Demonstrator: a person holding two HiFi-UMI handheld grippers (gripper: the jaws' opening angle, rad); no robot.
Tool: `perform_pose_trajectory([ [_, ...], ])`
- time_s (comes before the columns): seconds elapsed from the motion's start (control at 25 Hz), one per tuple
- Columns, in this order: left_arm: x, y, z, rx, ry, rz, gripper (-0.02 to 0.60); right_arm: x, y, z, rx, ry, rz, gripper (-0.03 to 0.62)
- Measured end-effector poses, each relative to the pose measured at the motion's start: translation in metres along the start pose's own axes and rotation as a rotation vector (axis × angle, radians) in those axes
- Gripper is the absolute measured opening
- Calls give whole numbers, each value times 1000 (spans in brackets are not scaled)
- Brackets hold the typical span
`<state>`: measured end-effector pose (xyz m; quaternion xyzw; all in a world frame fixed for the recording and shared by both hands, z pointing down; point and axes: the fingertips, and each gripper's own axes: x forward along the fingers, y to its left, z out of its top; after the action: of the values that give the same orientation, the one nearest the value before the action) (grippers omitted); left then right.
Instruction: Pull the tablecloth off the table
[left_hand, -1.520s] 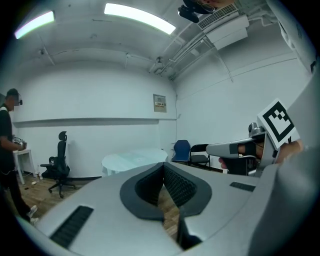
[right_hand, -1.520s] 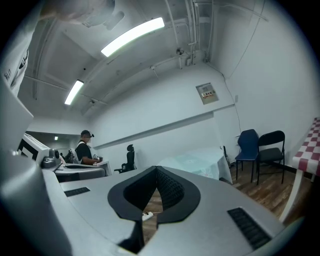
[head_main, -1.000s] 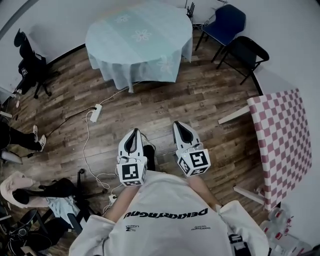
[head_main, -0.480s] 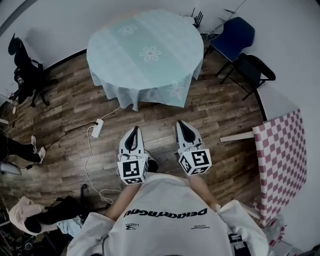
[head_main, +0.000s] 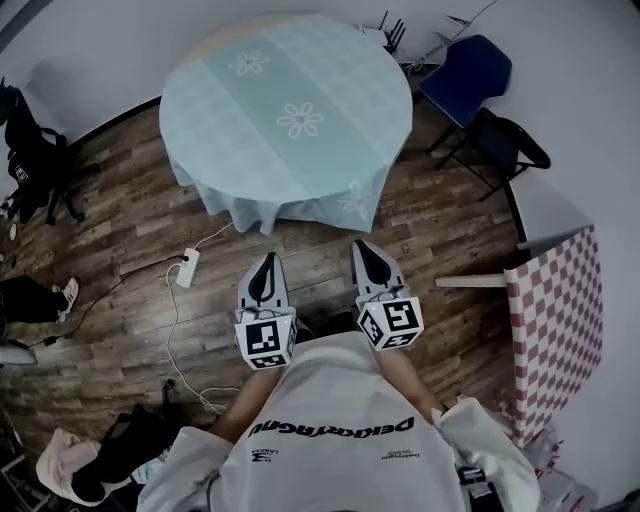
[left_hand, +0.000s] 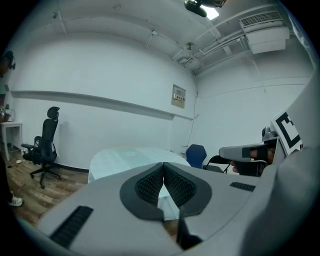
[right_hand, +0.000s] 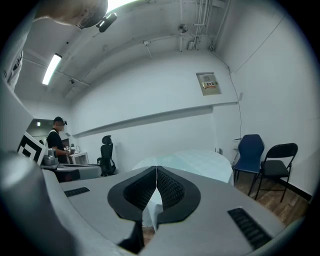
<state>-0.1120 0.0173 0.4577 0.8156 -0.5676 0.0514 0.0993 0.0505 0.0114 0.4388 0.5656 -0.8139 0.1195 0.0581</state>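
A pale blue tablecloth (head_main: 285, 110) with white flower prints covers a round table and hangs over its edge (head_main: 300, 208). It also shows ahead in the left gripper view as the tablecloth (left_hand: 130, 157) and in the right gripper view as the tablecloth (right_hand: 195, 162). My left gripper (head_main: 268, 262) and right gripper (head_main: 365, 250) are held side by side over the wood floor, a short way in front of the cloth's hanging hem. Both are shut with nothing between the jaws, and neither touches the cloth.
A blue chair (head_main: 465, 72) and a black folding chair (head_main: 510, 140) stand to the right of the table. A red-checked table (head_main: 565, 330) is at the right edge. A white power strip (head_main: 186, 268) and cable lie on the floor at left. A black office chair (head_main: 30, 160) stands far left.
The round table has come nearer and larger in the head view as I walk toward it. Both grippers keep the same pose, shut.
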Motion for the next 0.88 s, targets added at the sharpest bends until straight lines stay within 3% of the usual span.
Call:
perform_pose_trajectory([
  [0.4, 72, 22, -13, -47, 42, 41, 17, 78, -39, -5, 13, 34, 40, 37],
  [0.68, 162, 34, 14, -18, 44, 97, 17, 161, -92, 24, 24, 16, 96, 37],
  [0.88, 224, 34, 16, -61, 91, 139, 17, 211, -135, 42, 13, 33, 134, 37],
])
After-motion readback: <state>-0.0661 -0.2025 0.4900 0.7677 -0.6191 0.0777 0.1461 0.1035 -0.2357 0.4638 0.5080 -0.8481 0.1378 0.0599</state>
